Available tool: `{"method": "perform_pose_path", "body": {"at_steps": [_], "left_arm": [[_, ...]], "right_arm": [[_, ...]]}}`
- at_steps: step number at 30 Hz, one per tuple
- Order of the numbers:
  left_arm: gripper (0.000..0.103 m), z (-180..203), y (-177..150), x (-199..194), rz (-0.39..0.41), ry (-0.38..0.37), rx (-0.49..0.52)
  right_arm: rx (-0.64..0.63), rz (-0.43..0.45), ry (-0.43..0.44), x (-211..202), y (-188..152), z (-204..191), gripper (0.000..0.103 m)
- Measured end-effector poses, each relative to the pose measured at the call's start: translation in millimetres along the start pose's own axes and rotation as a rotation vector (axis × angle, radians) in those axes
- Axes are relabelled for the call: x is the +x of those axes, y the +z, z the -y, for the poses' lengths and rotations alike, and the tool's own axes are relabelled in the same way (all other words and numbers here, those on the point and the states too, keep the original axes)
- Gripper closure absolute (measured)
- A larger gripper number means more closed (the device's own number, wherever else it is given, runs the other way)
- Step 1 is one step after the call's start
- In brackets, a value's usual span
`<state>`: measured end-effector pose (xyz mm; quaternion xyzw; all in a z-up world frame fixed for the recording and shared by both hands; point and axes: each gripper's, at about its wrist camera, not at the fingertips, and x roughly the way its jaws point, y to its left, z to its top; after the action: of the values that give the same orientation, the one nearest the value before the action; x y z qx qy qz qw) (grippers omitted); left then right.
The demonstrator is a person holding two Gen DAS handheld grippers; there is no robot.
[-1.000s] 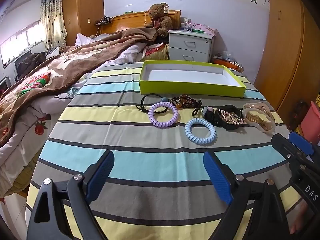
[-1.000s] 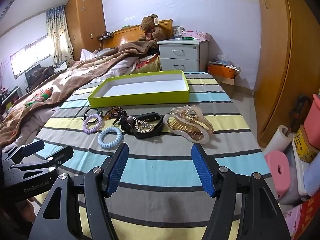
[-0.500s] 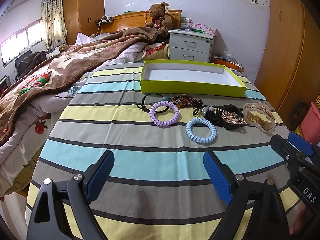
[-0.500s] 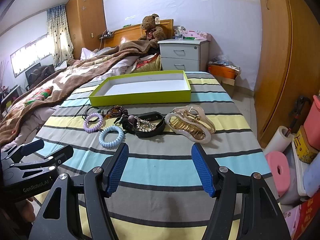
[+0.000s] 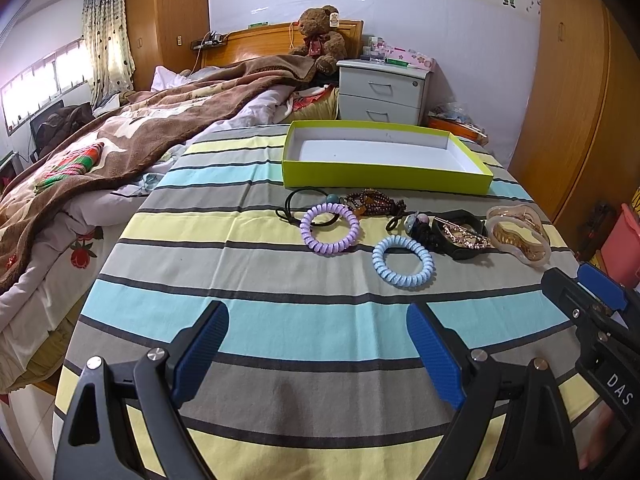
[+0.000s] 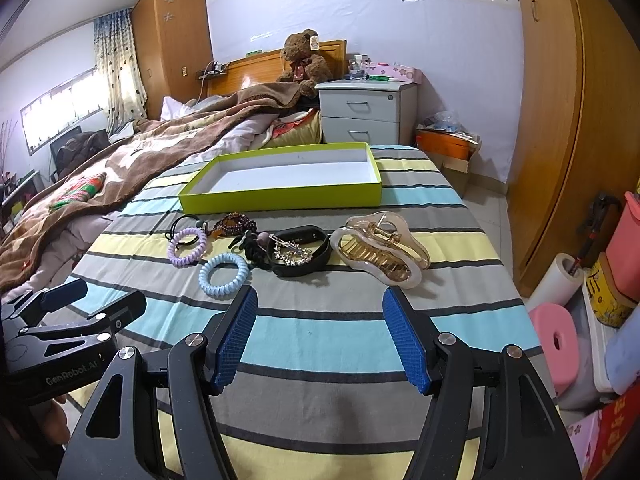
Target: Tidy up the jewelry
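An empty lime-green tray (image 5: 384, 178) (image 6: 280, 200) lies on the striped cloth. In front of it lie a purple coil hair tie (image 5: 330, 228) (image 6: 187, 245), a blue coil hair tie (image 5: 403, 262) (image 6: 224, 274), a black elastic (image 5: 298, 200), a brown bead bracelet (image 5: 374, 201) (image 6: 234, 222), a black band with a rhinestone clip (image 5: 460, 236) (image 6: 298, 254) and a clear amber claw clip (image 5: 518, 235) (image 6: 380, 254). My left gripper (image 5: 316, 354) is open and empty, short of the hair ties. My right gripper (image 6: 320, 340) is open and empty, just short of the blue tie and black band.
A bed with a brown blanket (image 5: 120, 140) lies to the left. A white nightstand (image 5: 382, 92) and teddy bear (image 5: 320, 36) stand behind the tray. A wooden wardrobe (image 6: 568, 120) and floor clutter with a pink roll (image 6: 560, 344) are to the right.
Both views have edged slightly forward toward the jewelry. The items have not moved and both grippers stay open.
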<state>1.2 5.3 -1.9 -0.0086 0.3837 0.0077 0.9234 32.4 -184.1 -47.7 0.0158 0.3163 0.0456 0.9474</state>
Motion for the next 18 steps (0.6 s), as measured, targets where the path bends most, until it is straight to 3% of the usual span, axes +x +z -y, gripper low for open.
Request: {"method": "perform_pose_path", "body": {"at_steps": [18], "left_arm": [[0.011,-0.7,0.6,-3.6,0.002,0.003,-0.001]], "right_arm": [[0.001,0.001,0.001,-1.6,1.4,1.5,0.037]]}}
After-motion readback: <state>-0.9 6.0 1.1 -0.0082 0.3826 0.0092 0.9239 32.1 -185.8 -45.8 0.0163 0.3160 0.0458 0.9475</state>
